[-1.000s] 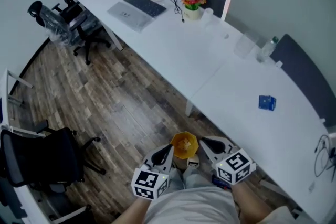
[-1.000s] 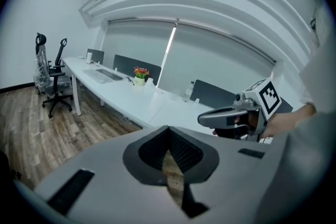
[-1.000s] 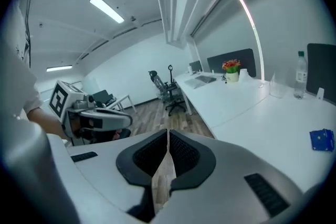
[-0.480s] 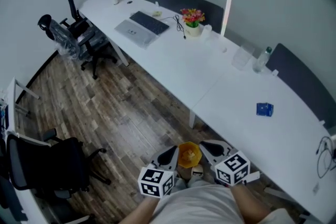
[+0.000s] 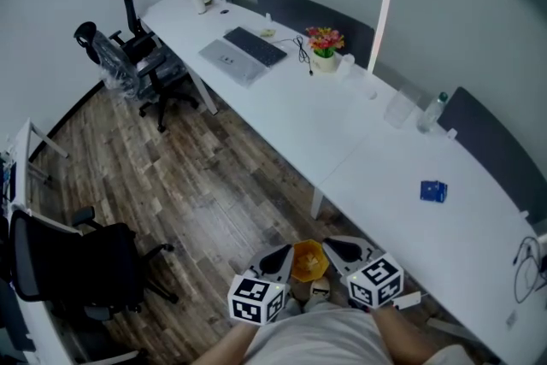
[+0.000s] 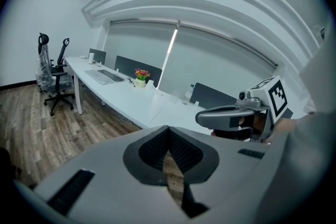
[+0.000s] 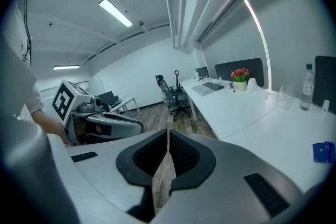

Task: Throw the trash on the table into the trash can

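A small blue packet [image 5: 433,191] lies on the long white table [image 5: 342,141], toward its right end; it also shows at the right edge of the right gripper view [image 7: 324,151]. An orange trash can [image 5: 308,260] stands on the wooden floor just below me. My left gripper [image 5: 285,254] and right gripper [image 5: 331,245] hang on either side of its rim, close to my body and well short of the table. Both are shut with nothing between the jaws, as the left gripper [image 6: 169,136] and right gripper [image 7: 168,140] show in their own views.
On the table stand a plastic bottle [image 5: 430,111], a clear cup [image 5: 398,108], a flower pot [image 5: 324,47] and a laptop [image 5: 244,55]. Office chairs [image 5: 128,64] stand at the far left, and another black chair [image 5: 77,265] is near left. A cable [image 5: 523,256] lies at the table's right end.
The head view has lifted slightly, so the grippers and orange can sit lower in the frame. Both grippers stay shut and beside the can.
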